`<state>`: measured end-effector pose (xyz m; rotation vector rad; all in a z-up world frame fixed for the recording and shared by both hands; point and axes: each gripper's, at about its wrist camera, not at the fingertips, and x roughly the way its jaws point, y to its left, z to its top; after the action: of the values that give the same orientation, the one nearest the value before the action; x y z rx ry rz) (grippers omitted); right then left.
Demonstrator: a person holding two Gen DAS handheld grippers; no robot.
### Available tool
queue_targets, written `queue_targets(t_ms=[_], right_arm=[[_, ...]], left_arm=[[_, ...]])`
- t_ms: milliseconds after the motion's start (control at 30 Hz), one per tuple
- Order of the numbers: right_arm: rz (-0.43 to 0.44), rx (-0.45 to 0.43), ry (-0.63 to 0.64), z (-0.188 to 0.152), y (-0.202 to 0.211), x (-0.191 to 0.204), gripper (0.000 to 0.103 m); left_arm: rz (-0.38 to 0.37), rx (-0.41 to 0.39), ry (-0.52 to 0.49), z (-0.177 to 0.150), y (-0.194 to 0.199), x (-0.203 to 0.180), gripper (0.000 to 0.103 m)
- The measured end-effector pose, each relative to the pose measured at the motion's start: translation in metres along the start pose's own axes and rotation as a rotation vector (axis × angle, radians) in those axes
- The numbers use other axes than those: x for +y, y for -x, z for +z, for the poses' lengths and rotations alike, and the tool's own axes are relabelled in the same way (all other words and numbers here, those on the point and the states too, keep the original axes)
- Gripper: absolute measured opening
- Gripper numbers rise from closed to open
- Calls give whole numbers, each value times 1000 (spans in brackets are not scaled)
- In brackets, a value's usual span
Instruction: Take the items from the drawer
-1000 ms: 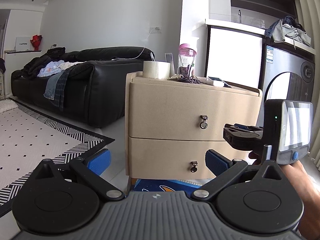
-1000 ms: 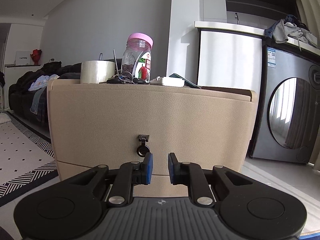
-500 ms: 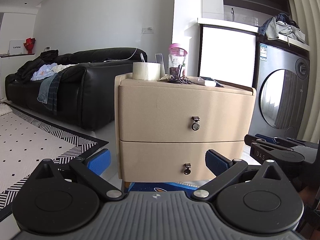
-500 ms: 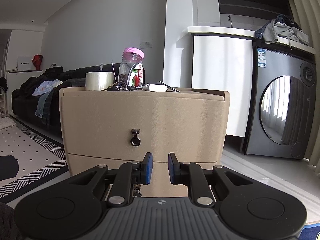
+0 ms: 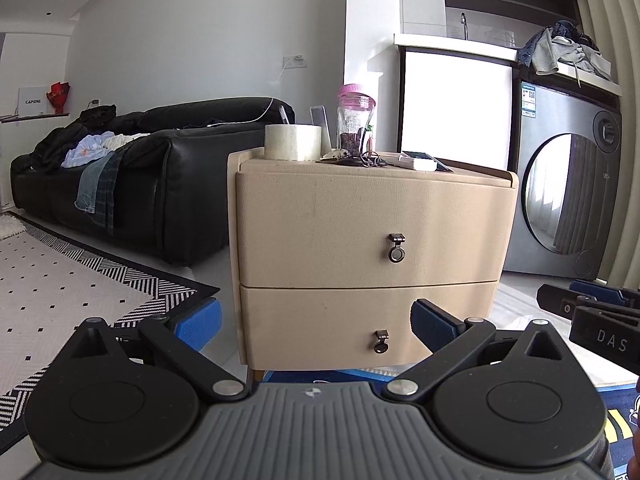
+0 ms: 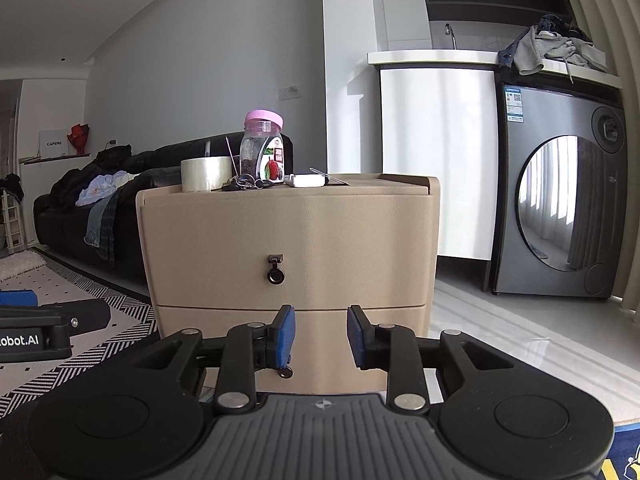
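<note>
Drawers (image 5: 360, 236) closed; left fingers (image 5: 200, 320) spread wide, right fingers (image 6: 286, 332) part-open, both empty; "DAS" legible

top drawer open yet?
No: in the left wrist view the top drawer sits flush with the bottom drawer, and the left claw hangs open, short of both pulls.

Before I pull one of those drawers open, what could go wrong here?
Both drawers are shut, and the ring pulls are small, so the right gripper might slip off or miss. A hard tug could rock the nightstand and topple the pink-lidded jar or shift the tape roll, keys and phone on top.
</note>
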<state>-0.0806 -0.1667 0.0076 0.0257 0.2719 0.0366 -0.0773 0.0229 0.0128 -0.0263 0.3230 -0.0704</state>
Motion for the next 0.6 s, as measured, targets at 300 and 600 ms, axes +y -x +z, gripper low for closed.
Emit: queue_targets(t_ms=[300,600], right_arm=[[0,-26,33,-3,15,3,68],[-14,-23,9,-1,14,3,76]], left_arm=[[25,3,-4,2,-9,1,103],[28,7,6,0,-8,5,103]])
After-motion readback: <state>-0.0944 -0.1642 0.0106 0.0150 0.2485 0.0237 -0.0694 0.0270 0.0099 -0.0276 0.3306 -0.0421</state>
